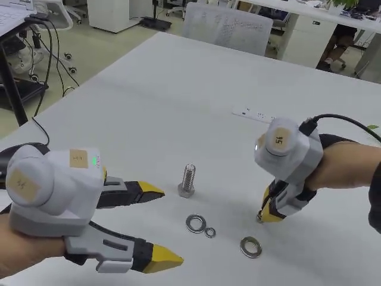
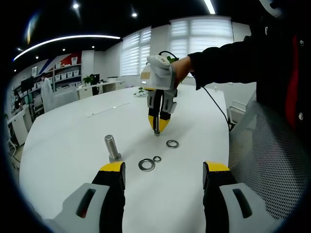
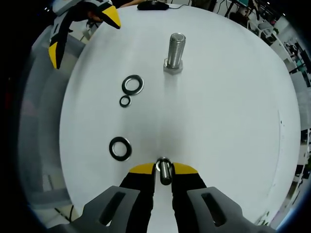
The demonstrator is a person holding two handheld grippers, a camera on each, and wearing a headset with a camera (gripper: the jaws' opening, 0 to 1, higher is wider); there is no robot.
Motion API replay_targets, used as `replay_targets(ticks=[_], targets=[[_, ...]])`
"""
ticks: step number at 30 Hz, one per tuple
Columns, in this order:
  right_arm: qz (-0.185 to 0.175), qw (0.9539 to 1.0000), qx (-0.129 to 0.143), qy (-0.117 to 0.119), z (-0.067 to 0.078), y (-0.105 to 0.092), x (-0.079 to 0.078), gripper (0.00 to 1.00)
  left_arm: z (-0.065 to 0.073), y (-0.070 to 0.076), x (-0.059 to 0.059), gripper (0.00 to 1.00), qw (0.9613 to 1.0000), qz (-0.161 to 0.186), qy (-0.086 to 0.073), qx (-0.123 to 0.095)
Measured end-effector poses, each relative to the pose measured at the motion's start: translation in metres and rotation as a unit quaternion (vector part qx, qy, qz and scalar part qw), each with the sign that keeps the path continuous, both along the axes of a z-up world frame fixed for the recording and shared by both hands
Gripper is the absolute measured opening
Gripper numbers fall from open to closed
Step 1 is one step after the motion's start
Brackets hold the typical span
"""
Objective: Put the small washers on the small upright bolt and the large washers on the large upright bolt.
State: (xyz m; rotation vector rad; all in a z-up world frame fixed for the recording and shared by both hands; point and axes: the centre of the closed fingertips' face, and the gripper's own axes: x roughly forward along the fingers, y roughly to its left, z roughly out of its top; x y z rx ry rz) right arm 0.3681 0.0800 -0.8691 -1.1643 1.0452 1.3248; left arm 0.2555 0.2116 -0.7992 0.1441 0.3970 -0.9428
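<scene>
right gripper view is giving me the key picture: my right gripper [image 3: 164,167] is clamping the small bolt [image 3: 165,174] between its yellow tips. in the head view that bolt is pointing down at the table [image 1: 178,107], long axis close to vertical. i can't tell whether its end is touching the surface or hanging just above it. the large bolt [image 1: 187,180] is standing upright on its head, between my two grippers.

i'm watching the washers now. a large washer [image 1: 195,223] and a small washer [image 1: 210,232] are lying flat side by side, just on my side of the large bolt. a lone washer [image 1: 250,246], about the large one's size, is lying just beside the right gripper's tips.

my left gripper [image 1: 159,225] is hanging with jaws spread wide and nothing in them, tips aiming at the washer pair, so it's the nearer one to that pair while the right is busy. i'm judging the coming move as standing the small bolt upright and letting go. after that, the left is looking best placed to take the pair.
</scene>
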Motion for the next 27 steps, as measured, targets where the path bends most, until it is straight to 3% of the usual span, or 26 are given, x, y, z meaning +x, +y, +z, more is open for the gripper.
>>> replay_targets(ticks=[12, 27], targets=[[0.004, 1.0000, -0.001, -0.002, -0.0004, 0.0005, -0.0005, 0.14, -0.0011, 0.0001, 0.0009, 0.64, 1.0000, 0.000, 0.000, 0.000], [-0.012, 0.9999, 0.003, 0.003, 0.0027, -0.0008, -0.0025, 0.35, -0.0010, -0.0012, -0.0003, 0.64, 1.0000, -0.003, 0.001, 0.000]])
